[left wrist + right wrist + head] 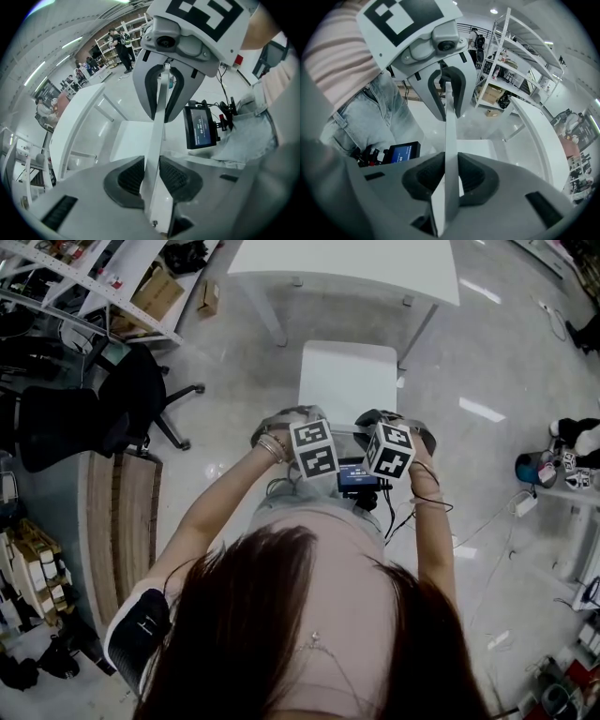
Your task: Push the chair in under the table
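Chair (347, 381) faces the table (347, 263), backrest (155, 136) nearest.

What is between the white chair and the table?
Only a strip of bare floor, seen in the head view, separates the chair from the table.

A black office chair (127, 399) stands at the left beside a wooden bench (120, 521). Beyond it, a cardboard box (157, 292) sits at a white shelf rack (131, 263).
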Demonstrator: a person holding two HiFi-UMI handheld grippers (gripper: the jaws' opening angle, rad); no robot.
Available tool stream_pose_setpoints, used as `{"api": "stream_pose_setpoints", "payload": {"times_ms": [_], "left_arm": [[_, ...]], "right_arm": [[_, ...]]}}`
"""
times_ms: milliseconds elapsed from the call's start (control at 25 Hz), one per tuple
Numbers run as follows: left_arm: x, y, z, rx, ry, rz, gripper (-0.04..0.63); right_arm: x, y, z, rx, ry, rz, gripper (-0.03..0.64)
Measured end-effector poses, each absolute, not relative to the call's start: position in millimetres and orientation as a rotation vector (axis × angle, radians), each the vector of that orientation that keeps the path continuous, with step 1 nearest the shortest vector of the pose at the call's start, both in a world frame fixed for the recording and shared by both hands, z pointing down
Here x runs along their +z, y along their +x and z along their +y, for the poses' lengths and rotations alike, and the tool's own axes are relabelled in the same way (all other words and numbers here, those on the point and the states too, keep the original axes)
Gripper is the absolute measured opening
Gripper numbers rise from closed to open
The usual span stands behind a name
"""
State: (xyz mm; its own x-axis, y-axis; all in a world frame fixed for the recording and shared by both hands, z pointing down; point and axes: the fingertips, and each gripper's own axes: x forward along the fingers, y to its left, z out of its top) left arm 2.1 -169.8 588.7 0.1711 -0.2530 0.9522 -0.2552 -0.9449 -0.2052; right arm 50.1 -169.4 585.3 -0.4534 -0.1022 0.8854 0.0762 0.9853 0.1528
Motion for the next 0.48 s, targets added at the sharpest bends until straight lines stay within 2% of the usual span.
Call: {"api": "stream_pose_setpoints", "payload": {"times_ms": [480], "left_arm": [[588.5, 3.0, -213.1, 1.92, 2.408, -0.509, 0.103]], "right_arm": [[586.4, 50.9, -213.4, -0.187, 0.011, -2.023, 0.094]]}}
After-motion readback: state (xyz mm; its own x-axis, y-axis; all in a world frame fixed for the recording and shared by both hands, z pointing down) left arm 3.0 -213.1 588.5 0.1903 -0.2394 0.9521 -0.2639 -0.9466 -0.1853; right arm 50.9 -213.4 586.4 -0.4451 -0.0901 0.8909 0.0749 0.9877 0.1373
